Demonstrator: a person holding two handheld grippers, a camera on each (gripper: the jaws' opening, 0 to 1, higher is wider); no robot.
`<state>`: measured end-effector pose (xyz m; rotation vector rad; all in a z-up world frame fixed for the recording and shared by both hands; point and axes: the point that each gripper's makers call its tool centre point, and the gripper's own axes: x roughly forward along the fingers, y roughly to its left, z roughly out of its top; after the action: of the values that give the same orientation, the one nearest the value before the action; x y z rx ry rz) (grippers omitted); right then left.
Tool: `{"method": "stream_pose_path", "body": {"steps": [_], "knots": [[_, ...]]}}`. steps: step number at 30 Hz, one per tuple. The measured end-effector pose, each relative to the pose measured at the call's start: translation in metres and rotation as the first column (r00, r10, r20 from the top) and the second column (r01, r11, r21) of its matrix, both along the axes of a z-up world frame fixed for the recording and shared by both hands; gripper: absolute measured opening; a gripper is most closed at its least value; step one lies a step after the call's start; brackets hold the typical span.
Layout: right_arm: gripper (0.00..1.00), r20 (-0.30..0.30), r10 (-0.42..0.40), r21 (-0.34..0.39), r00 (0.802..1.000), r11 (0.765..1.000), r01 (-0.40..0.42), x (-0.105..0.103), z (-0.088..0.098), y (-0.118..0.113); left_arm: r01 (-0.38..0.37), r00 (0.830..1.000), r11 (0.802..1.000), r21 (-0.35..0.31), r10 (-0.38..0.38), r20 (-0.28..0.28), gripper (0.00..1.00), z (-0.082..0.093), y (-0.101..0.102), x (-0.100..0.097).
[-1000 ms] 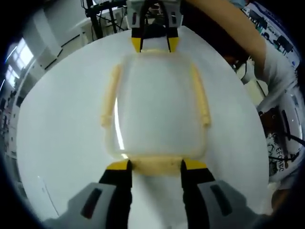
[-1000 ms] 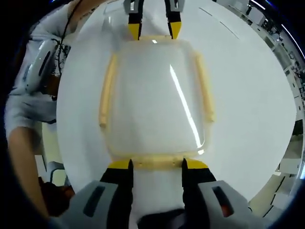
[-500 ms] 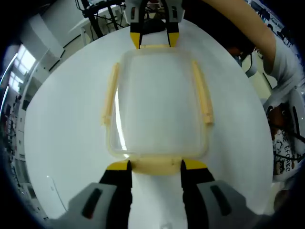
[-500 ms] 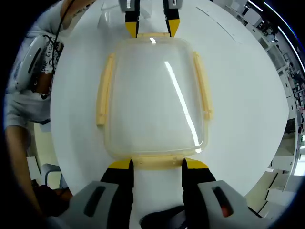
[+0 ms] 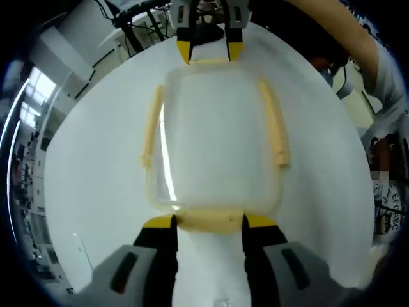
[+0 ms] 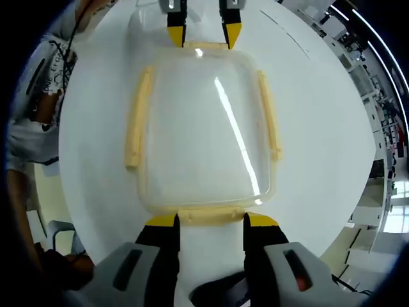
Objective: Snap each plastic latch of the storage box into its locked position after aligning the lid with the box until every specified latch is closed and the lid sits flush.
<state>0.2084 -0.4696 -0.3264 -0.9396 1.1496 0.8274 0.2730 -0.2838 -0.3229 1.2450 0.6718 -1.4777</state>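
A clear storage box with its lid on rests on the white table. Pale yellow latches line its sides. My left gripper is open, its yellow tips on either side of the near end latch. At the far end my right gripper straddles the opposite latch. In the right gripper view the same box lies ahead, with my right gripper open around its end latch and my left gripper at the far end. The long side latches stand out from the box walls.
The table is round and its edge curves close on the right in the right gripper view. A person's arm and printed shirt are beside the table. Stands and room clutter lie beyond the far edge.
Both cameras have lifted and tilted a little, so the box looks slightly smaller and further. Box, lid and latches keep their places, and both grippers stay at the end latches.
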Motion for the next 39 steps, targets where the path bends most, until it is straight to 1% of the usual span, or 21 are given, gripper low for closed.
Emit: {"method": "stream_pose_path", "body": {"steps": [4, 7, 8, 9, 10, 11, 12, 13, 14, 15, 22, 25, 27, 28, 29, 30, 32, 34, 35, 36, 39], "knots": [[0.37, 0.013, 0.001, -0.008, 1.000, 1.000, -0.001, 0.000, 0.000, -0.001, -0.015, 0.999, 1.000, -0.001, 0.015, 0.042, 0.38, 0.001, 0.000, 0.000], [0.37, 0.022, 0.010, -0.029, 1.000, 1.000, -0.009, 0.000, 0.000, 0.001, -0.021, 0.998, 1.000, 0.006, 0.020, 0.054, 0.38, 0.001, 0.001, 0.000], [0.30, 0.023, 0.013, -0.034, 1.000, 0.999, -0.012, 0.000, 0.000, 0.001, -0.025, 0.998, 1.000, 0.011, 0.024, 0.051, 0.38, 0.001, 0.002, 0.000], [0.08, -0.019, 0.013, -0.065, 1.000, 0.998, -0.014, -0.007, 0.000, -0.005, -0.032, 0.998, 0.999, 0.014, 0.031, 0.046, 0.38, 0.000, 0.002, 0.000], [0.00, 0.079, -0.016, -0.027, 0.997, 0.999, 0.018, 0.011, 0.004, -0.004, -0.123, 0.992, 0.992, 0.009, 0.122, 0.019, 0.38, 0.000, 0.004, 0.003], [0.00, 0.083, -0.007, 0.020, 0.996, 1.000, 0.006, 0.010, 0.007, 0.002, -0.100, 0.994, 0.995, 0.000, 0.100, 0.040, 0.37, 0.000, 0.004, 0.009], [0.00, 0.043, 0.000, 0.029, 0.999, 1.000, -0.001, 0.002, 0.004, 0.003, -0.091, 0.995, 0.996, 0.003, 0.091, 0.028, 0.38, 0.000, 0.007, 0.009], [0.00, 0.038, 0.004, 0.037, 0.999, 0.999, -0.006, 0.002, 0.007, 0.004, -0.089, 0.996, 0.996, 0.006, 0.089, -0.001, 0.38, 0.000, 0.009, 0.007], [0.00, 0.039, -0.009, 0.038, 0.999, 0.999, 0.008, 0.003, 0.007, 0.003, -0.080, 0.997, 0.997, -0.004, 0.080, 0.003, 0.38, 0.000, 0.010, 0.008], [0.00, 0.043, -0.011, 0.047, 0.999, 0.999, 0.009, 0.004, 0.007, 0.005, -0.085, 0.996, 0.996, -0.008, 0.085, -0.015, 0.38, 0.000, 0.011, 0.008], [0.00, 0.075, -0.027, 0.105, 0.997, 0.994, 0.019, 0.008, 0.008, 0.009, -0.082, 0.996, 0.997, -0.003, 0.082, -0.037, 0.38, -0.001, 0.013, 0.007], [0.04, 0.059, -0.027, 0.119, 0.998, 0.993, 0.020, 0.004, 0.008, 0.012, -0.076, 0.996, 0.997, -0.002, 0.076, -0.042, 0.38, -0.001, 0.014, 0.007], [0.13, 0.039, -0.023, 0.122, 0.999, 0.992, 0.018, 0.002, 0.006, 0.015, -0.067, 0.997, 0.998, 0.003, 0.067, -0.040, 0.38, -0.001, 0.014, 0.006], [0.14, 0.034, -0.030, 0.113, 0.999, 0.993, 0.026, 0.002, 0.005, 0.014, -0.064, 0.997, 0.998, 0.004, 0.065, -0.040, 0.38, -0.001, 0.014, 0.006], [0.18, 0.040, -0.021, 0.112, 0.999, 0.994, 0.017, 0.003, 0.004, 0.013, -0.056, 0.998, 0.998, 0.005, 0.056, -0.041, 0.38, -0.001, 0.014, 0.006], [0.25, 0.048, -0.026, 0.098, 0.999, 0.995, 0.021, 0.008, 0.002, 0.011, -0.038, 0.998, 0.999, 0.005, 0.038, -0.042, 0.38, -0.001, 0.014, 0.005], [0.28, 0.041, -0.029, 0.075, 0.999, 0.997, 0.026, 0.009, 0.001, 0.005, -0.027, 0.999, 1.000, 0.007, 0.027, -0.044, 0.38, -0.001, 0.014, 0.004], [0.29, 0.027, -0.016, 0.103, 1.000, 0.995, 0.013, 0.009, 0.000, 0.007, -0.024, 0.998, 1.000, 0.010, 0.024, -0.052, 0.38, -0.001, 0.015, 0.005], [0.33, 0.032, -0.016, 0.151, 0.999, 0.989, 0.011, 0.010, 0.001, 0.012, -0.021, 0.998, 1.000, 0.009, 0.022, -0.055, 0.38, -0.001, 0.015, 0.005], [0.37, 0.033, -0.017, 0.170, 0.999, 0.985, 0.011, 0.012, 0.002, 0.014, -0.019, 0.998, 1.000, 0.008, 0.019, -0.057, 0.38, -0.001, 0.015, 0.005], [0.43, 0.031, 0.003, 0.186, 0.999, 0.982, -0.009, 0.015, 0.002, 0.016, -0.008, 0.998, 1.000, 0.003, 0.008, -0.060, 0.38, -0.001, 0.016, 0.005]]}}
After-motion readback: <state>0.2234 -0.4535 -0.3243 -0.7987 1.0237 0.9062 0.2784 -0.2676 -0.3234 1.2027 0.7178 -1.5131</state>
